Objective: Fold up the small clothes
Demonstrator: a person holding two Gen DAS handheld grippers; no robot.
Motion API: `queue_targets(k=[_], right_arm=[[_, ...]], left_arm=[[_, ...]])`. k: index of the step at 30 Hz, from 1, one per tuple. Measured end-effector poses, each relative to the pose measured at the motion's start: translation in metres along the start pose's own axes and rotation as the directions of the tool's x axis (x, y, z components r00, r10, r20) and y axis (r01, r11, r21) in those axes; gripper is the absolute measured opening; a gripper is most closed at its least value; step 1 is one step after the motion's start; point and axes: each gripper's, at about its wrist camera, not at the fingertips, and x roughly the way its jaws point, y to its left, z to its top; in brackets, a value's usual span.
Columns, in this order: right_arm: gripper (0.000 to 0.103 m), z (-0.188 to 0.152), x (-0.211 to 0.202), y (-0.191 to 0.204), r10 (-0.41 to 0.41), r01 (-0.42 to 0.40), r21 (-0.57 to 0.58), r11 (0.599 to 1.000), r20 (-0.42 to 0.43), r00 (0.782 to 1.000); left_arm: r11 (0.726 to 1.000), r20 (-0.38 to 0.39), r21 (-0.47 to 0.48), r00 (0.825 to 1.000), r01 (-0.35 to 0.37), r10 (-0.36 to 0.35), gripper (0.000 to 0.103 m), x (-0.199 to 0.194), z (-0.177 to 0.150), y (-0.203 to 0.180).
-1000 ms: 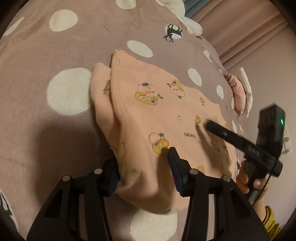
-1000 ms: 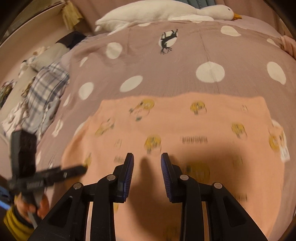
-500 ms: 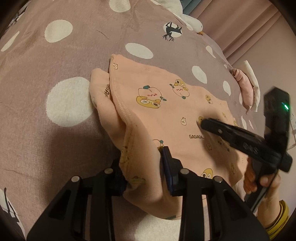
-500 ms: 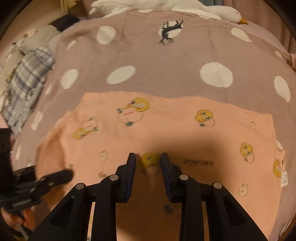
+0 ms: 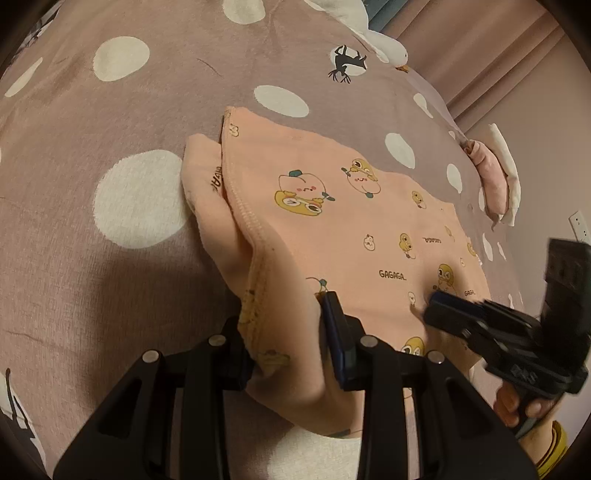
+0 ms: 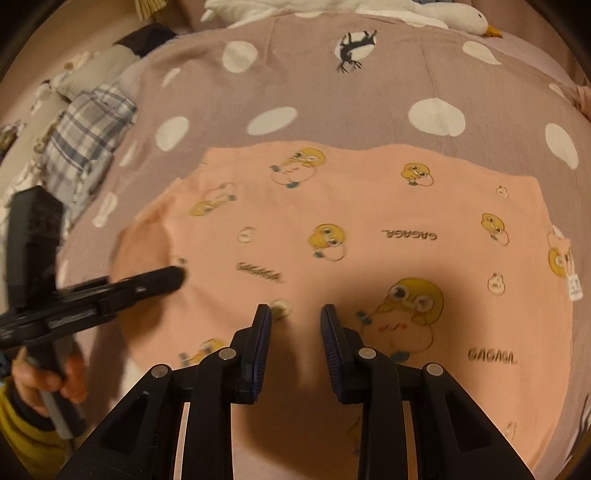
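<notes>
A peach garment (image 5: 369, 229) printed with yellow ducks lies spread on the mauve polka-dot blanket (image 5: 110, 258). At its near left edge the cloth is bunched up, and my left gripper (image 5: 284, 332) is shut on that fold; the cloth hides most of its left finger. In the right wrist view the left gripper (image 6: 177, 277) reaches in from the left onto the same garment (image 6: 369, 229). My right gripper (image 6: 295, 328) stands open low over the garment's middle with nothing between its fingers. It also shows in the left wrist view as the right gripper (image 5: 434, 306) coming in from the right, held by a hand.
A white plush goose (image 6: 424, 11) lies along the far edge of the blanket. A plaid cloth (image 6: 85, 140) sits off the blanket's left side. Folded pink and white clothes (image 5: 495, 177) rest at the bed's right edge, near curtains (image 5: 480, 44).
The left gripper's jaws closed onto the bunched edge of the garment. The right gripper slid sideways over the garment, nearer the front edge.
</notes>
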Motion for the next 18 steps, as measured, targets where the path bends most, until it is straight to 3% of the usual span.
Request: queue_targets(k=[9, 15, 18], right_arm=[[0.031, -0.021, 0.014, 0.014, 0.008, -0.01, -0.03, 1.0, -0.065, 0.998], [0.031, -0.023, 0.01, 0.009, 0.052, -0.051, 0.017, 0.999, -0.048, 0.997], [0.031, -0.023, -0.002, -0.001, 0.087, -0.088, 0.075, 0.993, 0.006, 0.996]], left_arm=[[1.0, 0.0, 0.003, 1.0, -0.01, 0.01, 0.033, 0.001, 0.0, -0.001], [0.999, 0.03, 0.014, 0.999, -0.037, 0.037, 0.021, -0.01, 0.002, -0.013], [0.999, 0.065, 0.021, 0.998, -0.028, 0.027, 0.019, -0.019, 0.006, -0.025]])
